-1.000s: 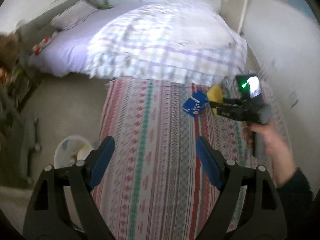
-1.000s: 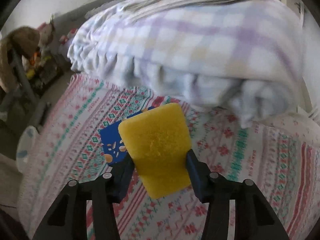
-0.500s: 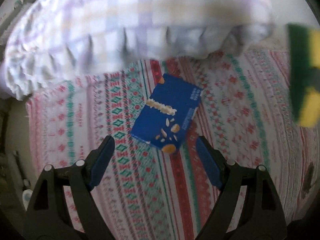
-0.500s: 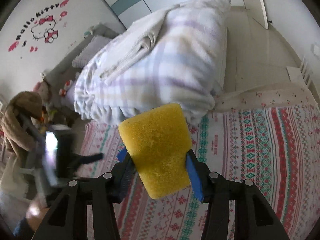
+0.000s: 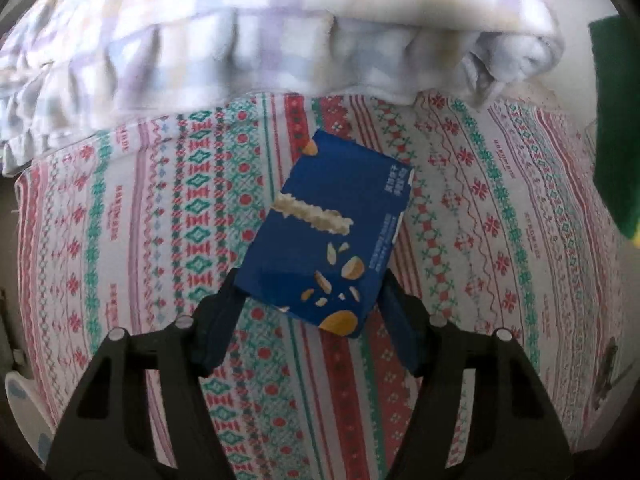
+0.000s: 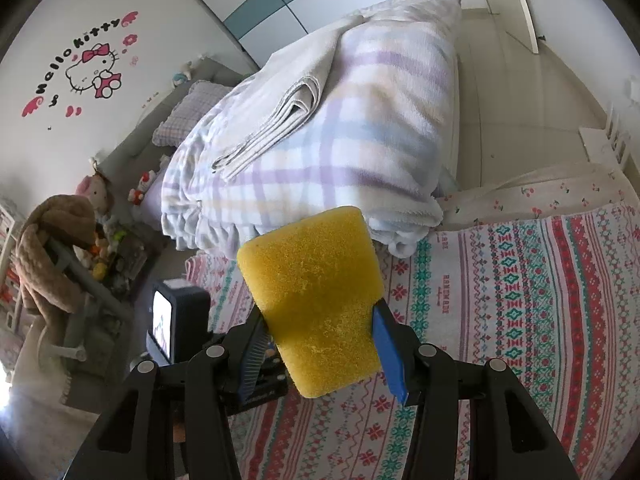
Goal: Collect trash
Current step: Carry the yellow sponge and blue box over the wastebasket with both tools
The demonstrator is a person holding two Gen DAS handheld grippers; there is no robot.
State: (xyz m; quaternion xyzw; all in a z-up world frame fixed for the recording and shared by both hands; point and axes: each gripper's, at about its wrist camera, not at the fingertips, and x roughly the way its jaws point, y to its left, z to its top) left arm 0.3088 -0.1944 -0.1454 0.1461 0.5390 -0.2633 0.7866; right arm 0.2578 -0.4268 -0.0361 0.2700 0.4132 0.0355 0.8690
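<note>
A blue snack box (image 5: 326, 236) lies flat on the patterned rug (image 5: 132, 240). My left gripper (image 5: 310, 312) is open, low over the rug, with its fingers on either side of the box's near end. I cannot tell if the pads touch it. My right gripper (image 6: 316, 340) is shut on a yellow sponge (image 6: 316, 296) and holds it up in the air. The sponge's green and yellow edge (image 5: 612, 120) shows at the right of the left wrist view.
A folded checked blanket (image 5: 260, 28) hangs over the bed edge just beyond the box. The bed (image 6: 320, 112) with a pillow (image 6: 188, 112) fills the room's middle. A rack with a brown garment (image 6: 48, 248) and toys stands at left. A white bin rim (image 5: 20, 404) is at lower left.
My left gripper has swung from a wide view of the room down to the blue box, and now straddles its near end. My right gripper has lifted the sponge up and away.
</note>
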